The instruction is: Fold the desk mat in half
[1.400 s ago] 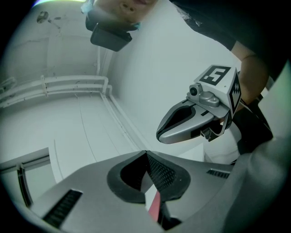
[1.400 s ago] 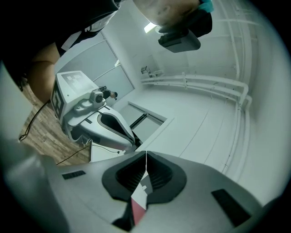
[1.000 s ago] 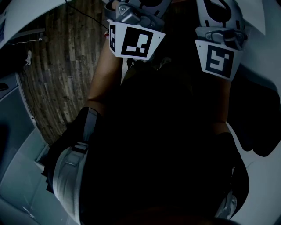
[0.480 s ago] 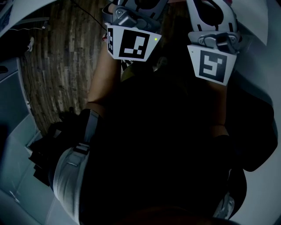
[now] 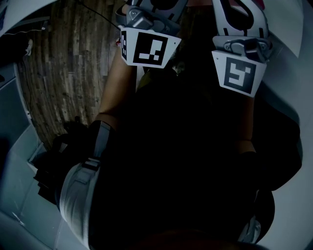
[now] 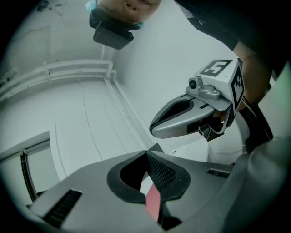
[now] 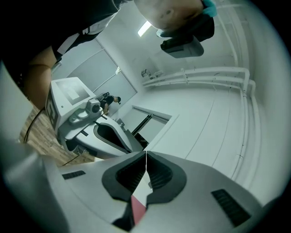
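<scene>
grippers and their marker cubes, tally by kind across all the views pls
grippers: 2 (left gripper, right gripper, both shut with nothing between the jaws)
marker cubes: 2 (left cube, right cube)
total: 4

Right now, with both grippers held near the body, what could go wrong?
1. The left gripper and right gripper are shut, empty and aimed upward; no desk mat shows in any view, so a reach may start blind.
2. They sit close side by side and could bump.
3. A thin cable lies on the wooden floor; feet might catch it.
</scene>
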A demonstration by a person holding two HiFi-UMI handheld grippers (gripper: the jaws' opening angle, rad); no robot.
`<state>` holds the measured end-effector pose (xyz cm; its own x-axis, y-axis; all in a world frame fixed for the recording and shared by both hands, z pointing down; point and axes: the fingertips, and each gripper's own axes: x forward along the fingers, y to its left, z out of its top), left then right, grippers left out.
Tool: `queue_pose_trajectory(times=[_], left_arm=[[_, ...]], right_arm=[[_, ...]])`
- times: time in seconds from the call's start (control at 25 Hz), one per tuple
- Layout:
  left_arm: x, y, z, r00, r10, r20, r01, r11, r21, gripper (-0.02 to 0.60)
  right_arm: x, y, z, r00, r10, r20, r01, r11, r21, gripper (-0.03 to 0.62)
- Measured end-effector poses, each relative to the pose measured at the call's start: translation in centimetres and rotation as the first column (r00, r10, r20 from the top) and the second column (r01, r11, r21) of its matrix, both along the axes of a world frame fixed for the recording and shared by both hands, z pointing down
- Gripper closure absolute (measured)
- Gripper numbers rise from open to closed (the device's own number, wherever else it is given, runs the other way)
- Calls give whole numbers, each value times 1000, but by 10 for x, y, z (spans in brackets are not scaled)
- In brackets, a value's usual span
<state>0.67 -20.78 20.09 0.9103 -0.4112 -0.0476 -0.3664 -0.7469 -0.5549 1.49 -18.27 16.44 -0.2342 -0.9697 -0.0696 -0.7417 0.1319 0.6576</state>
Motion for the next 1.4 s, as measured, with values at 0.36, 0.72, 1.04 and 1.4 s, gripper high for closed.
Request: queue_pose_trajectory(times=[0.36, 0.72, 1.04, 1.4], left_arm=[[2, -49, 35, 1000, 4, 2, -4, 997, -76, 569], [-13, -84, 61, 999, -33, -23, 30, 988, -153, 569], [-25, -94, 94, 996, -90, -25, 83, 978, -189, 569], [-26, -101, 109, 991, -133, -24, 125, 970, -210, 569]], right_arm=[[-7, -60, 30, 999, -31, -26, 29, 997, -69, 564], [-18, -104, 49, 996, -70, -54, 63, 990, -129, 563], [-29, -118, 78, 990, -109, -86, 94, 982, -161, 563], [-26, -125, 90, 985, -143, -99, 125, 977, -172, 563]])
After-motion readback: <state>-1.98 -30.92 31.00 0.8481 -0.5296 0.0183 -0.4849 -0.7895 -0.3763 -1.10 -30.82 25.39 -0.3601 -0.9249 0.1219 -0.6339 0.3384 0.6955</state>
